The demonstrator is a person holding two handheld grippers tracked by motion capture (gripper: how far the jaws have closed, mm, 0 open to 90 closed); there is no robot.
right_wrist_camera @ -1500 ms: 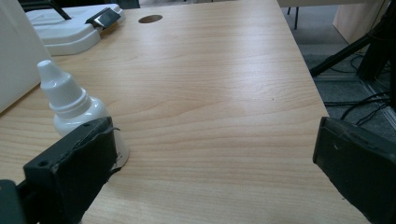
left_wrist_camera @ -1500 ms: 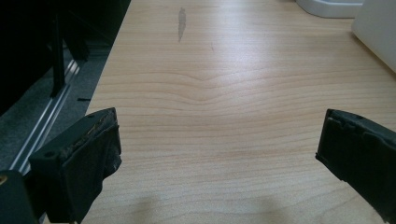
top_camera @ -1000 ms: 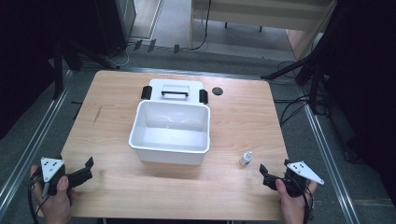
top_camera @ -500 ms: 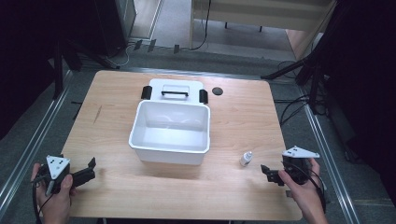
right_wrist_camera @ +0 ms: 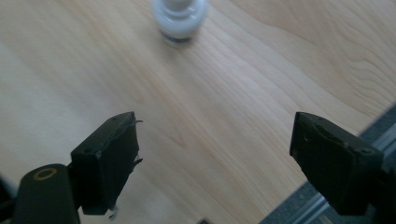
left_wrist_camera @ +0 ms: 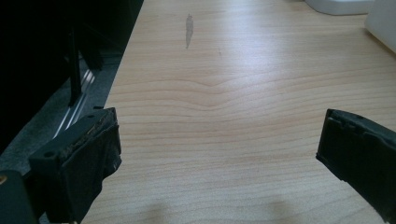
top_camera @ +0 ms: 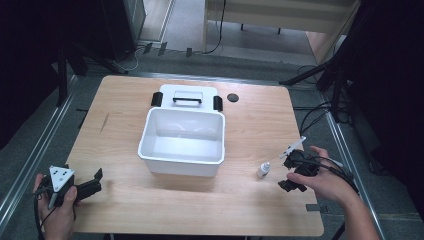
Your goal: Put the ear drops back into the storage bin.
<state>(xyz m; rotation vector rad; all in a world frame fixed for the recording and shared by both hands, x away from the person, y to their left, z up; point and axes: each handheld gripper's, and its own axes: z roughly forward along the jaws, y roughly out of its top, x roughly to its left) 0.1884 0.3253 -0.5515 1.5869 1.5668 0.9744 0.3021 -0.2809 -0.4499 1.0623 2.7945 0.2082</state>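
Left gripper (top_camera: 92,186) – sits at the near left corner of the counter (top_camera: 125,125), held level in the left hand (top_camera: 55,207), jaws spread wide with nothing but bare wood between them in its own view. No shift from the earlier frames; it is idle. Ahead of it and to its right stands the white bin (top_camera: 182,162), open and looking empty, with its lid (top_camera: 186,95) lying flat just behind, black handle up, and a small dark disc (top_camera: 232,97) beyond the lid's right end.

Small white dropper bottle (top_camera: 263,170) – upright on the counter just right of the bin's near corner, untouched, same spot as a second ago.

Right gripper (top_camera: 289,179) – this is what changed. It has lifted off the near right edge of the counter and swung in toward the bottle, now tipped nose-down, the right hand (top_camera: 325,180) hovering over the wood. Its jaws have just been closing somewhat but stand well apart, with nothing between them. In the right gripper view the bottle (right_wrist_camera: 180,16) sits ahead of the jaws, near but apart, roughly on the centre line.

Reading: approach to the bottle under way – no grasp yet. Probable destination is the bin.
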